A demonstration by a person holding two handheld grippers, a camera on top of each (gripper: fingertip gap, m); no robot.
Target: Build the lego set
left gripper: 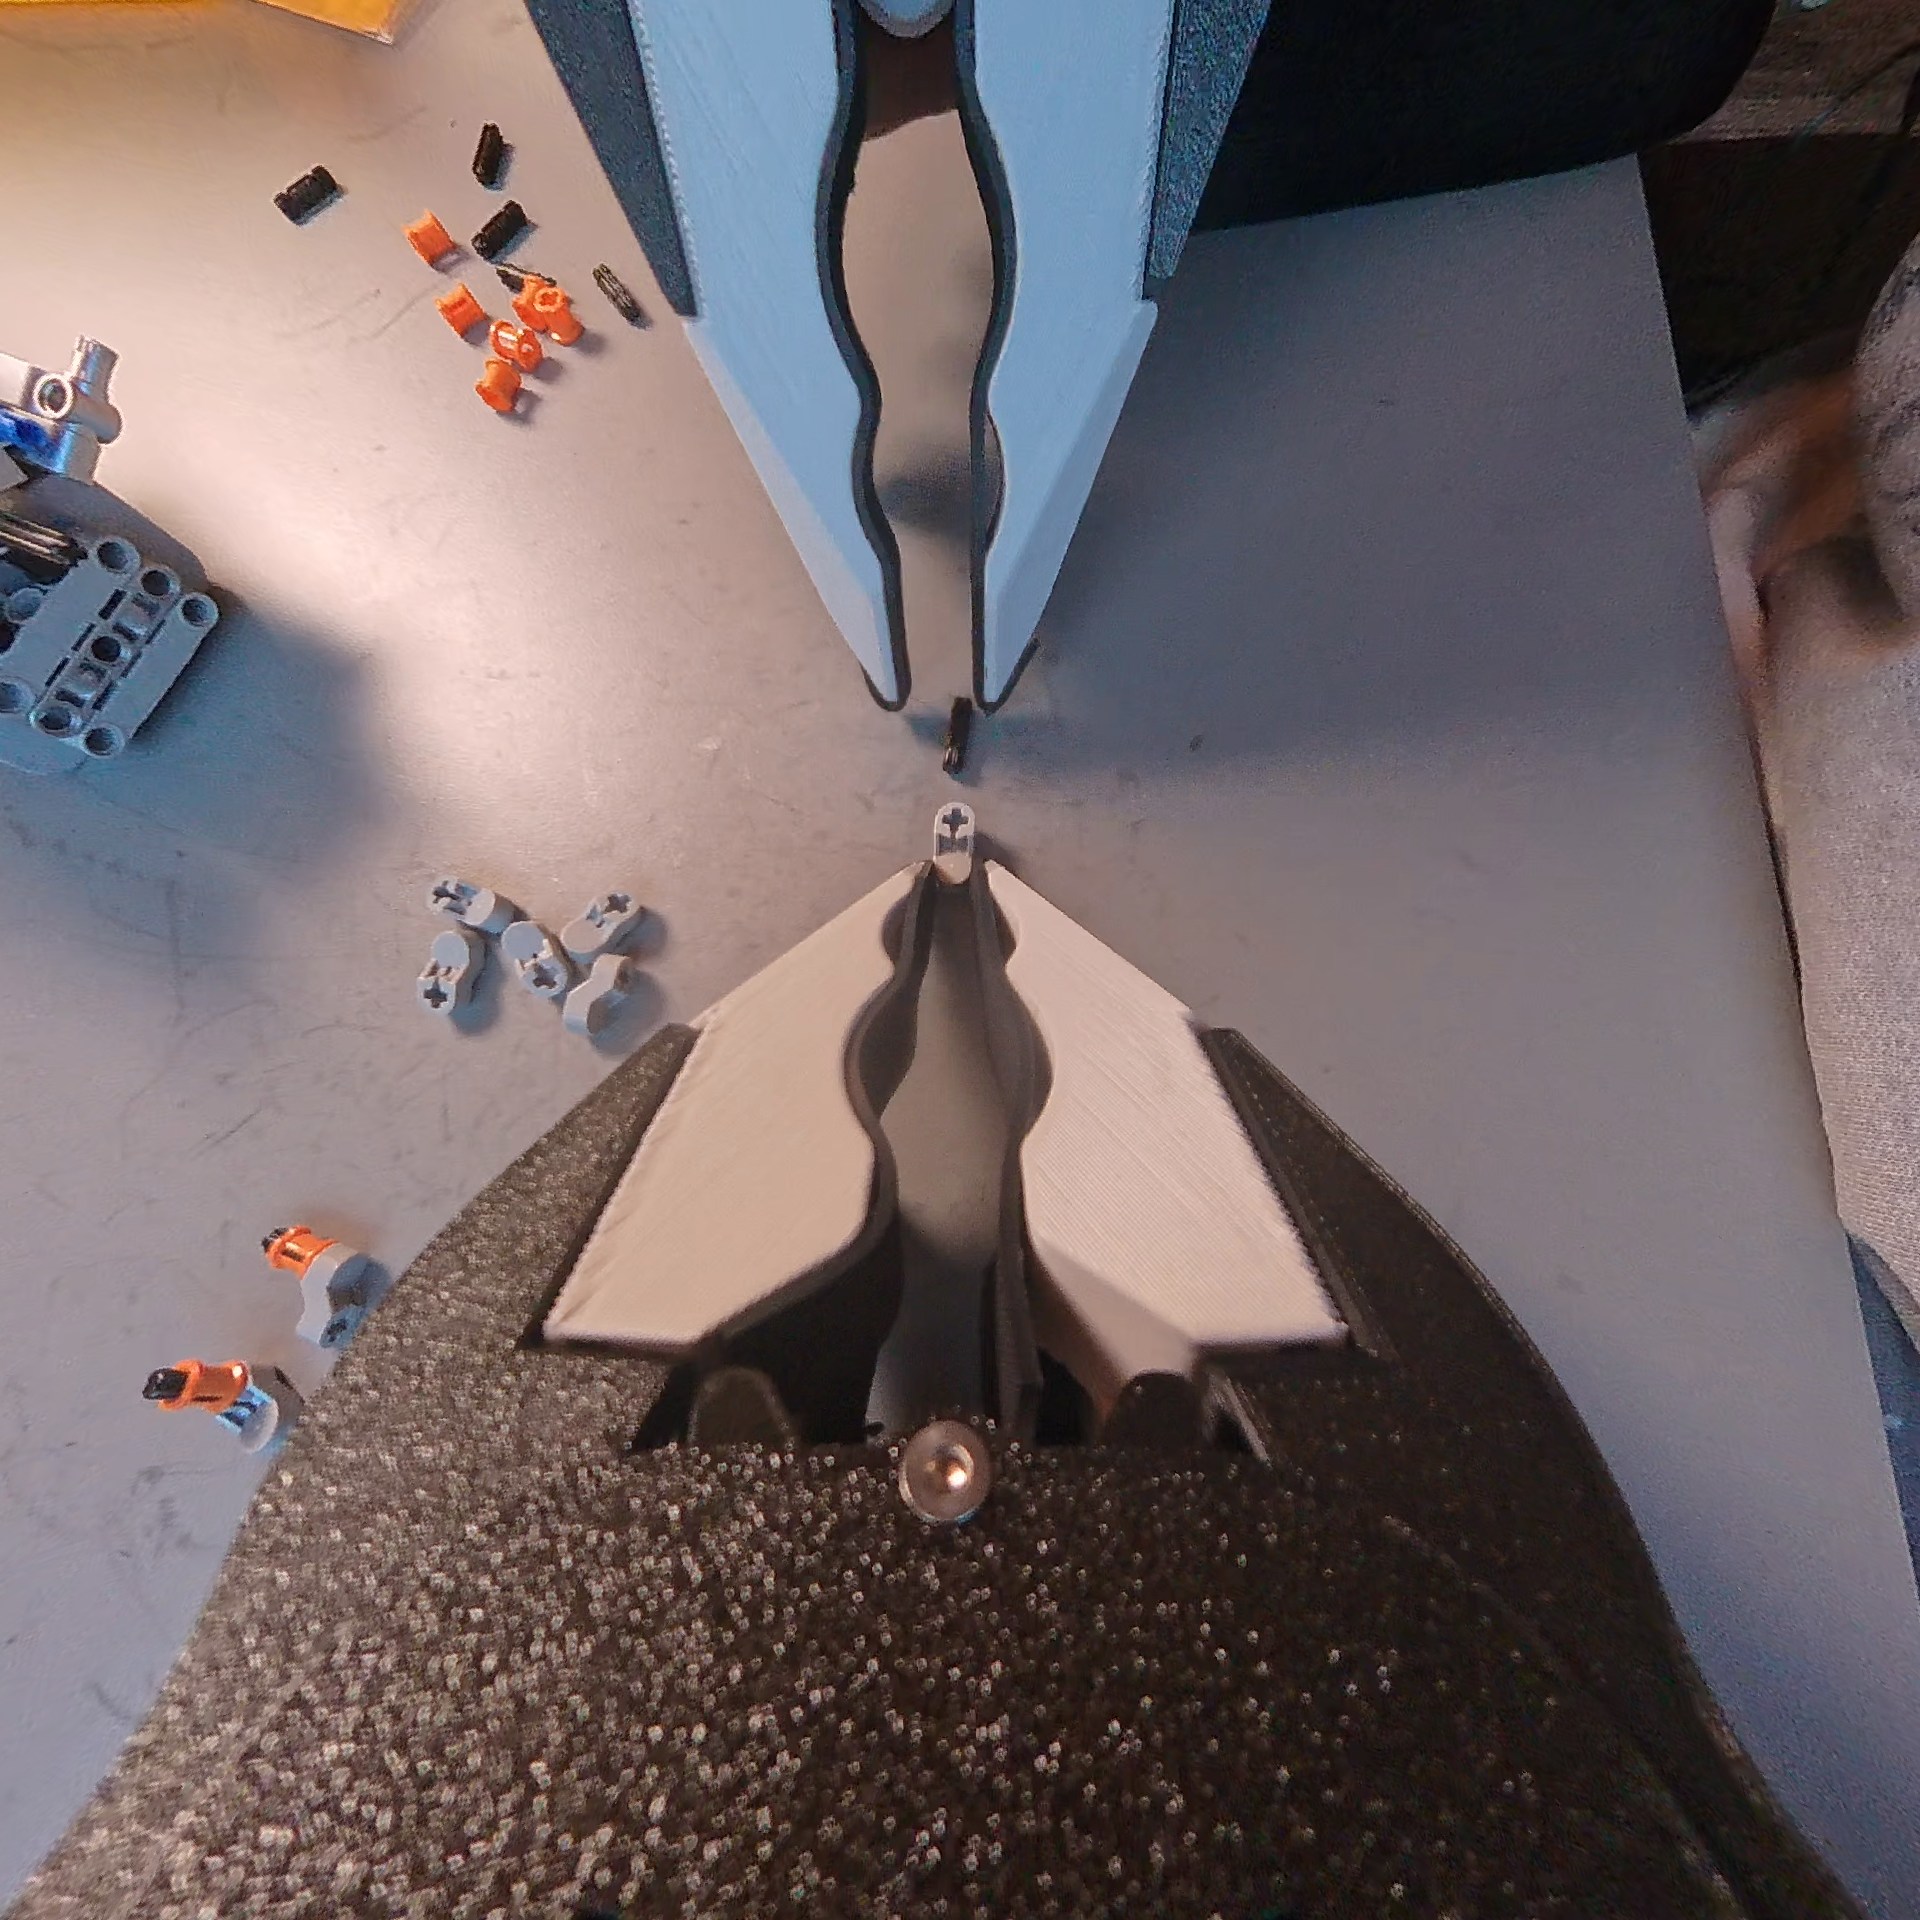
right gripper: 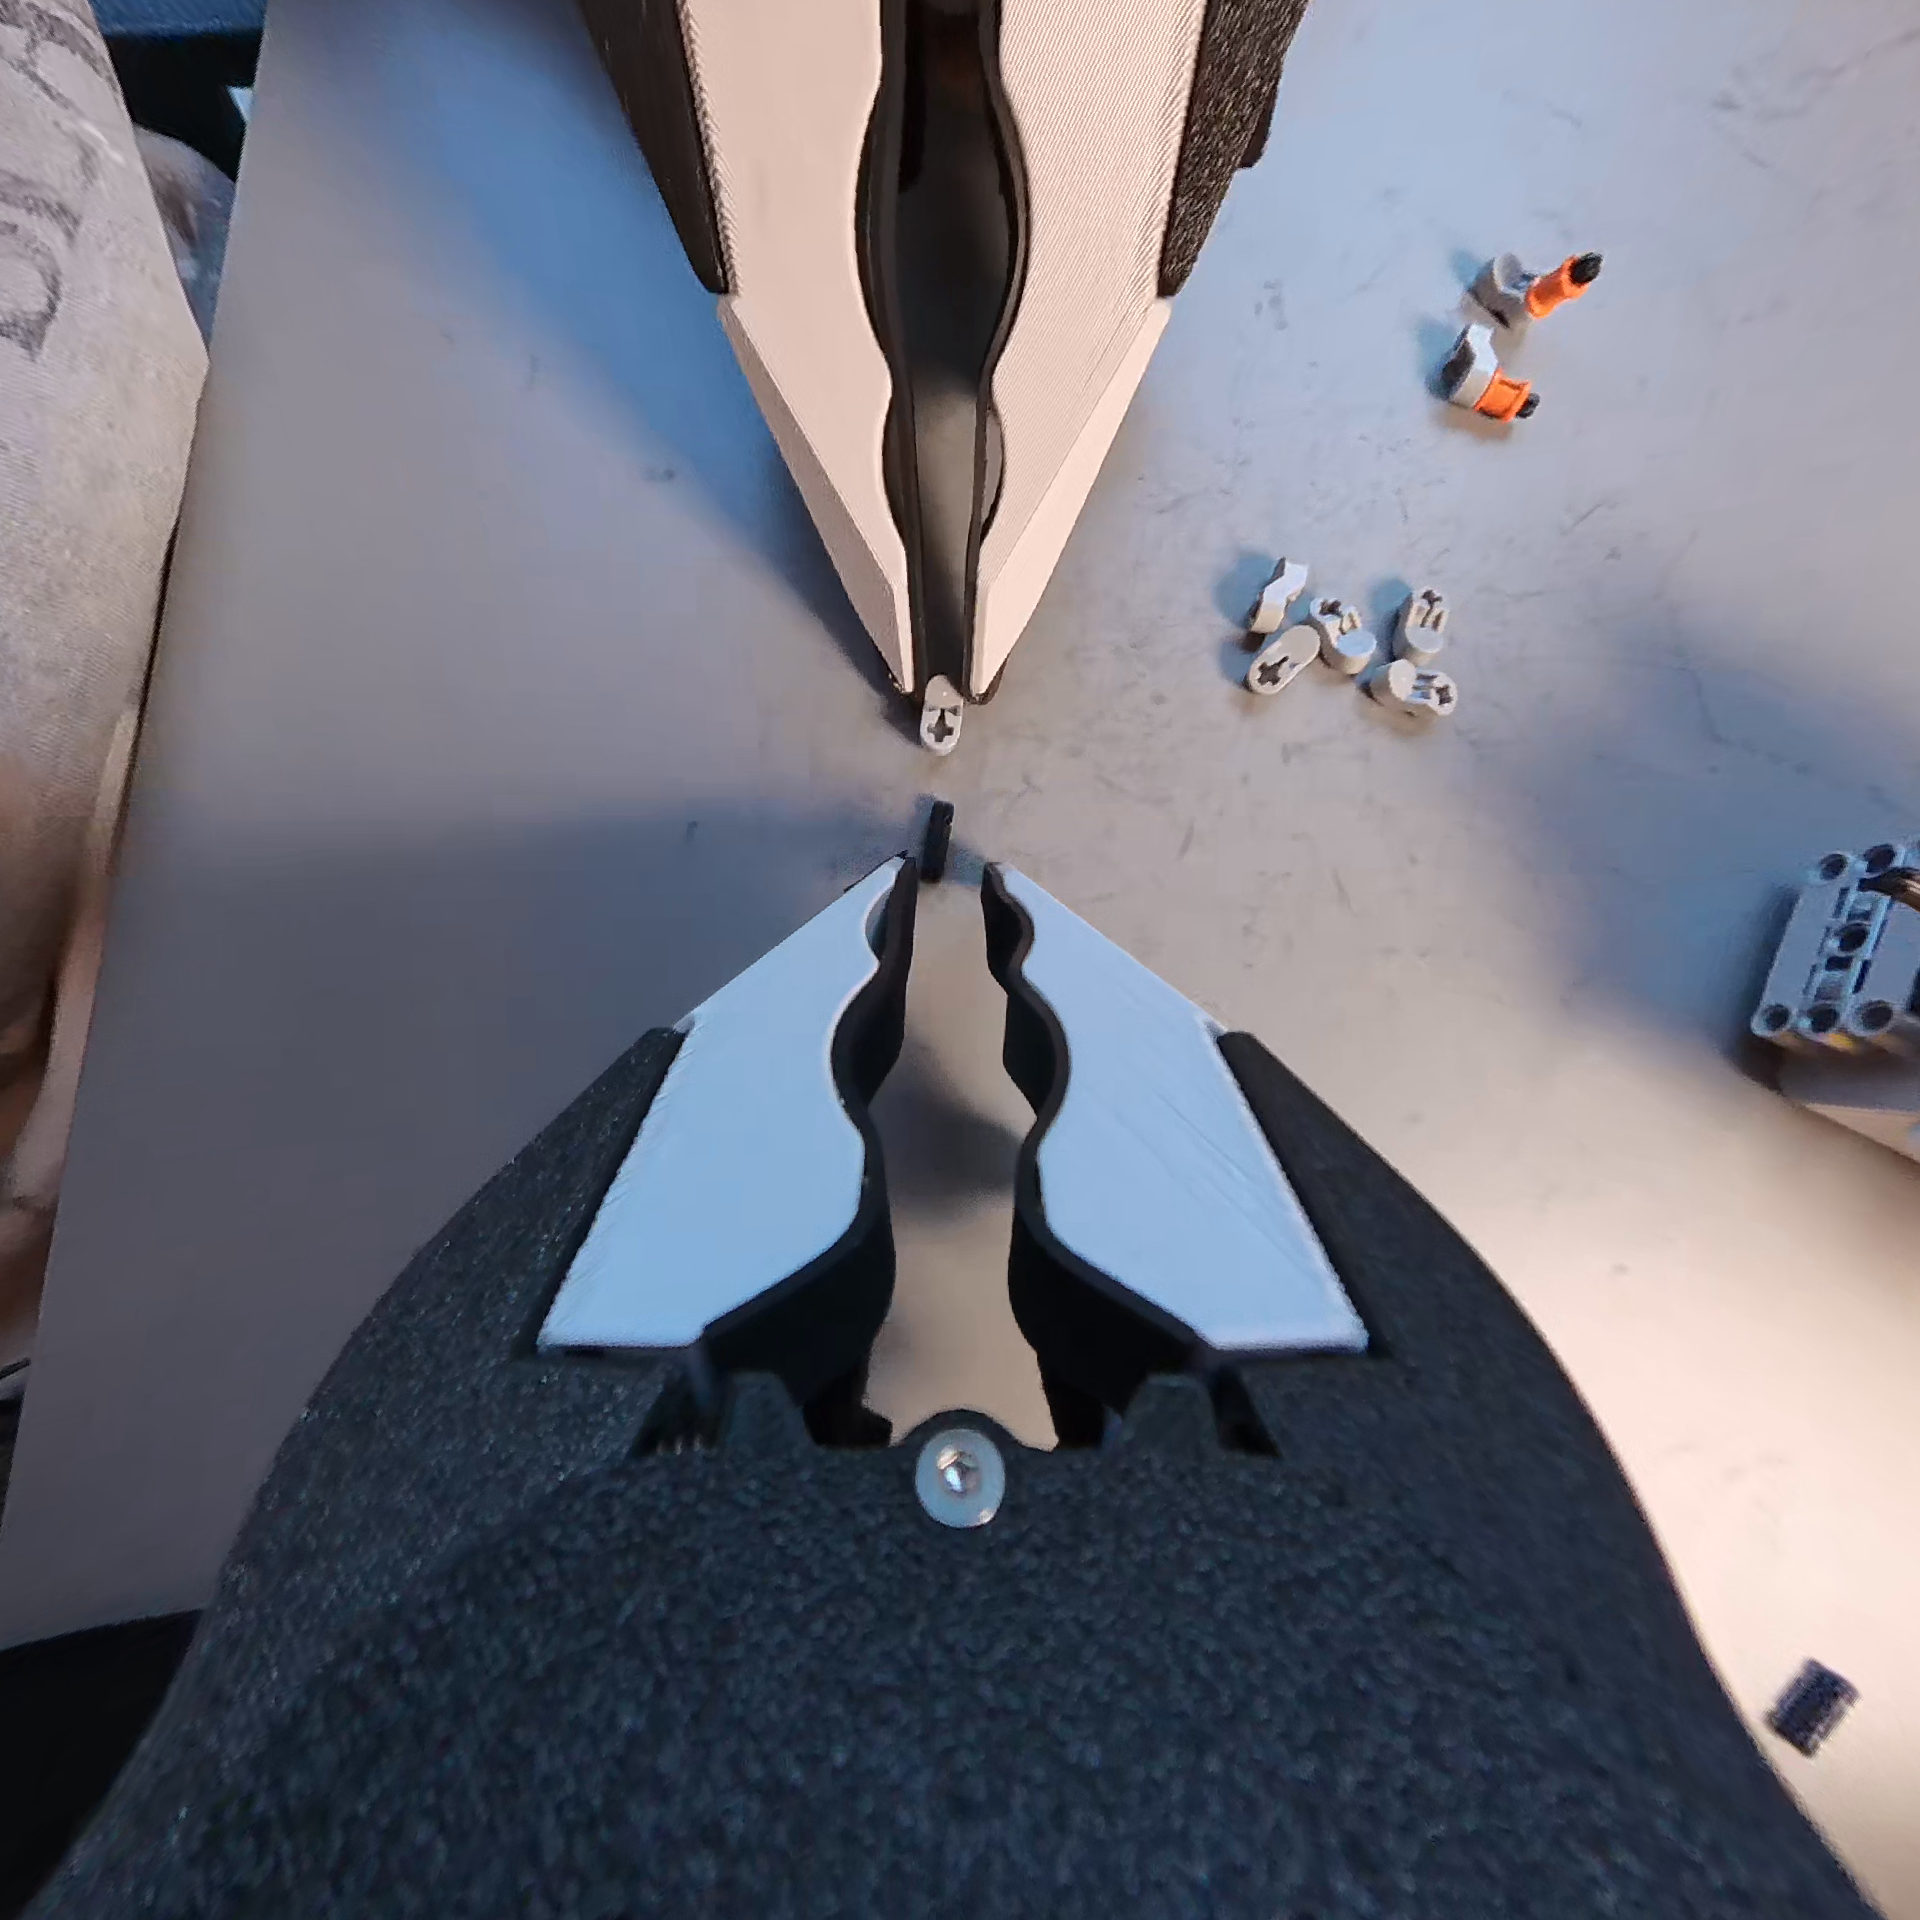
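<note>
My left gripper (left gripper: 951, 871) is shut on a small grey connector with a cross hole (left gripper: 954, 834), which sticks out past its tips. It also shows in the right wrist view (right gripper: 940, 721), held by the left gripper (right gripper: 940, 691) coming from the top. My right gripper (right gripper: 943, 871) faces it tip to tip with its jaws a little apart. A short black pin (right gripper: 938, 840) stands at its left fingertip, narrower than the gap. In the left wrist view the pin (left gripper: 957, 732) sits just under the right gripper's tips (left gripper: 940, 698), a short way from the connector.
On the grey table (left gripper: 1351, 727) lie a heap of grey connectors (left gripper: 535, 956) (right gripper: 1345, 644), orange bushes (left gripper: 509, 322), black pins (left gripper: 499, 223), two grey-and-orange sub-assemblies (left gripper: 312, 1278) (right gripper: 1496, 343) and a grey frame build (left gripper: 94, 644) (right gripper: 1839, 966). A person's clothing lies past the table edge (left gripper: 1849, 935). The tips of both grippers are at nearly the same place.
</note>
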